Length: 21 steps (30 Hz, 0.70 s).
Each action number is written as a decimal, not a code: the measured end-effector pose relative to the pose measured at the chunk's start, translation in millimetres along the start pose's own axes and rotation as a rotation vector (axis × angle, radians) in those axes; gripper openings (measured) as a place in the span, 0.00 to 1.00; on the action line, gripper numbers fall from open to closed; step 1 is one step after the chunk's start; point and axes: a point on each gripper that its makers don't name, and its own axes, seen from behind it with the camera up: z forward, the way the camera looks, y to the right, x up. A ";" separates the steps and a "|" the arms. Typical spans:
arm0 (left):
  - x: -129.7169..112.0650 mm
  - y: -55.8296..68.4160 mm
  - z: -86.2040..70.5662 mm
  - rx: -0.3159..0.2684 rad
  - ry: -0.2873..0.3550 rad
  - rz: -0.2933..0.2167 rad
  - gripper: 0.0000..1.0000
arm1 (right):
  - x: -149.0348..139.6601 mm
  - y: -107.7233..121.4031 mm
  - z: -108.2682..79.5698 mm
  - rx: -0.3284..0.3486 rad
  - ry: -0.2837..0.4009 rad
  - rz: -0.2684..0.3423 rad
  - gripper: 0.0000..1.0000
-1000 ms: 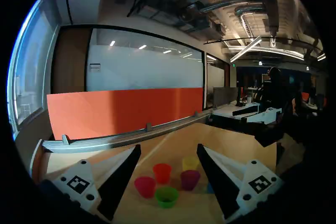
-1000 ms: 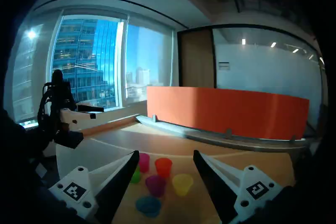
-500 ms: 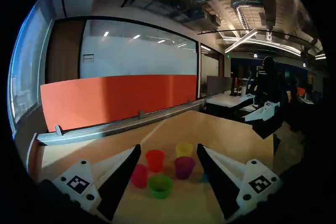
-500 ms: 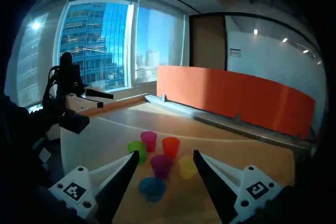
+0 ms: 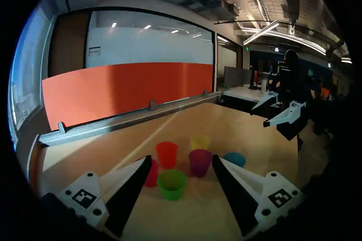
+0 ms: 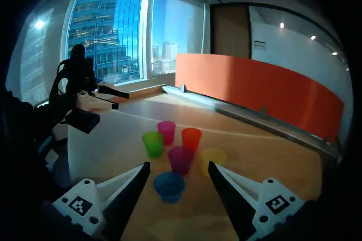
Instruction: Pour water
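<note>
Fingers [image 5: 131,186] of the left gripper [image 5: 179,159] stand wide apart and grip nothing. The right gripper [image 6: 178,165] is spread just as wide, and nothing is held between its fingers either. Both hang above a pale wooden table [image 6: 271,173], tilted down toward it.

Largest in the room is the window [image 6: 108,33], seen in the right gripper view with tall buildings and blue sky behind it. Next comes a long orange panel [image 5: 126,87], upright along the table's far edge, with a grey rail [image 5: 135,119] at its foot.

In the left gripper view the right gripper [image 5: 283,114] appears again at the far right, above the table's edge. In the right gripper view the left gripper [image 6: 97,101] shows at the far left. Each is held by a person who is too dark to make out.

Six small cups stand upright in a tight cluster on the table, well apart from the panel. In the left gripper view the green cup [image 5: 172,184] is nearest, between the fingertips. The pink cup [image 5: 152,173] is just beside it, partly behind the left finger. Behind them stand the orange cup [image 5: 166,153] and the purple cup [image 5: 200,162], with the yellow cup [image 5: 199,141] farther back. The blue cup [image 5: 234,158] stands at the right end of the cluster, near the other finger. In the right gripper view the blue cup is the nearest, between that gripper's fingers. The cups are too dim inside to tell whether any holds water.
</note>
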 end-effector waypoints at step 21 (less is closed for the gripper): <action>-71.3 10.2 22.1 -0.030 -0.138 0.025 0.99 | -56.1 -7.7 22.8 0.024 -0.105 -0.006 1.00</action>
